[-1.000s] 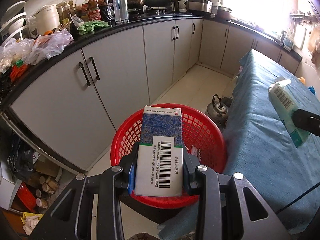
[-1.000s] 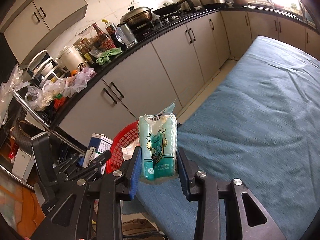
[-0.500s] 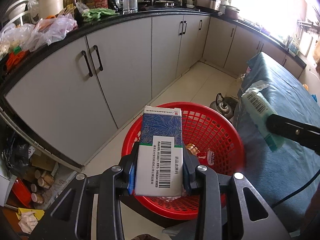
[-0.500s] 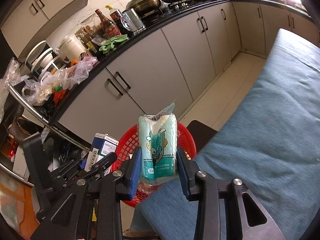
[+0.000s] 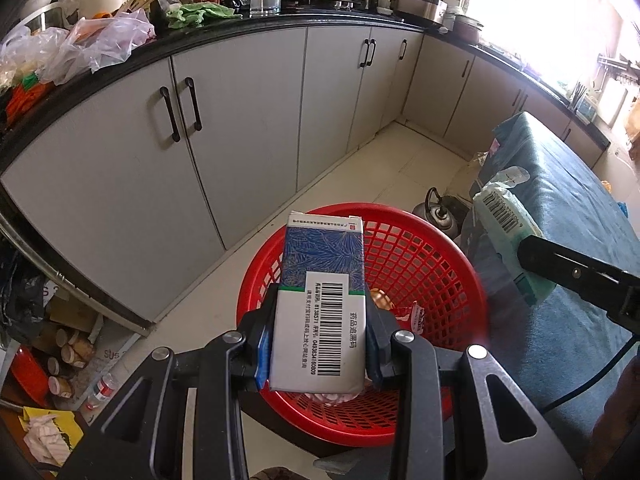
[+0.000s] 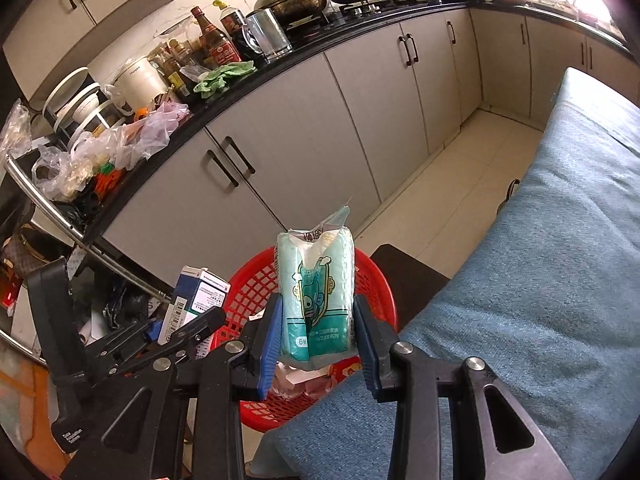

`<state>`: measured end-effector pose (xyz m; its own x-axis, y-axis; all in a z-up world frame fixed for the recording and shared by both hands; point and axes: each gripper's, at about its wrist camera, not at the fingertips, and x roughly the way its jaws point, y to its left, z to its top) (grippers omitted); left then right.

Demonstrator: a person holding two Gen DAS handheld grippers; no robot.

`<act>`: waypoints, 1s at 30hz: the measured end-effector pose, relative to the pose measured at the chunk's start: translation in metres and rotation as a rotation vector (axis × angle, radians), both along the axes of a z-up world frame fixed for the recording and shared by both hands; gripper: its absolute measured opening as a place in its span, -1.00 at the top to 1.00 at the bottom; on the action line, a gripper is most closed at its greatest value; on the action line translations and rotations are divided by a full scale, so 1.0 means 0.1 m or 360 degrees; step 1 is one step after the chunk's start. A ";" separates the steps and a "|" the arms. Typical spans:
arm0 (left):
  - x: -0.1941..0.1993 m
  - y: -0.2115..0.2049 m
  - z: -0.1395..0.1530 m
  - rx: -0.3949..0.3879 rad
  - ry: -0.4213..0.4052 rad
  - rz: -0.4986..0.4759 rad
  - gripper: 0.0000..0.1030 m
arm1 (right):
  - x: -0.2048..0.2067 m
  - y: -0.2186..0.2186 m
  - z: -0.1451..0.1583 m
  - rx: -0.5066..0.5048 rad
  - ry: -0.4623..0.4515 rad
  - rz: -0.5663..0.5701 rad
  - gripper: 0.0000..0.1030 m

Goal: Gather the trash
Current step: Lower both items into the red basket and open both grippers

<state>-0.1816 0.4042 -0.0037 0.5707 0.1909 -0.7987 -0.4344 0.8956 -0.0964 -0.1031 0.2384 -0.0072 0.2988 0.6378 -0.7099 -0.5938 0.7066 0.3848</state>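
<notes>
My left gripper [image 5: 318,344] is shut on a blue and white medicine box [image 5: 322,300] with a barcode, held just above the red mesh basket [image 5: 432,264]. My right gripper [image 6: 318,344] is shut on a teal tissue pack [image 6: 316,300], held over the basket's rim [image 6: 256,280] at the table edge. The tissue pack also shows in the left wrist view [image 5: 508,224], and the box in the right wrist view [image 6: 196,300]. Some wrappers lie in the basket [image 5: 416,316].
The basket stands on a dark stool [image 6: 412,276] beside the blue-cloth table [image 6: 540,280]. Grey cabinets [image 5: 240,120] with a cluttered black counter run behind. A kettle [image 5: 438,212] sits on the floor. Boxes and jars clutter the floor at left [image 5: 60,352].
Both grippers have moved toward the basket with their loads. The tissue pack went from above the table to over the basket's rim; the box now sits lower over the basket.
</notes>
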 end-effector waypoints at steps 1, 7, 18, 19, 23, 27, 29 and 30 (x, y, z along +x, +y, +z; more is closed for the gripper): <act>0.00 0.00 0.00 -0.0003 0.0001 0.0001 0.33 | 0.00 -0.01 0.00 0.0001 0.0001 -0.0002 0.26; 0.01 -0.01 0.00 -0.0010 0.0006 0.0002 0.33 | 0.00 -0.08 -0.02 0.0005 0.0009 -0.0017 0.26; 0.01 -0.02 0.00 -0.0015 0.0005 -0.0002 0.33 | -0.03 -0.15 0.00 0.0023 0.0007 -0.0029 0.26; 0.01 -0.02 0.00 -0.0020 0.0003 -0.0003 0.33 | -0.03 -0.15 0.00 0.0024 0.0008 -0.0029 0.26; 0.03 0.00 0.01 -0.0054 -0.0006 0.0000 0.33 | -0.03 -0.14 0.01 0.0025 0.0011 -0.0023 0.26; 0.03 0.05 0.02 -0.0090 -0.0027 0.0015 0.33 | -0.02 -0.07 0.02 0.0009 -0.0004 0.0001 0.26; 0.03 0.10 0.04 -0.0124 -0.0052 0.0030 0.33 | -0.01 -0.02 0.02 -0.0002 -0.0015 0.0012 0.26; 0.02 0.11 0.03 -0.0135 -0.0060 0.0035 0.33 | 0.00 0.00 0.02 -0.0007 -0.0018 0.0017 0.26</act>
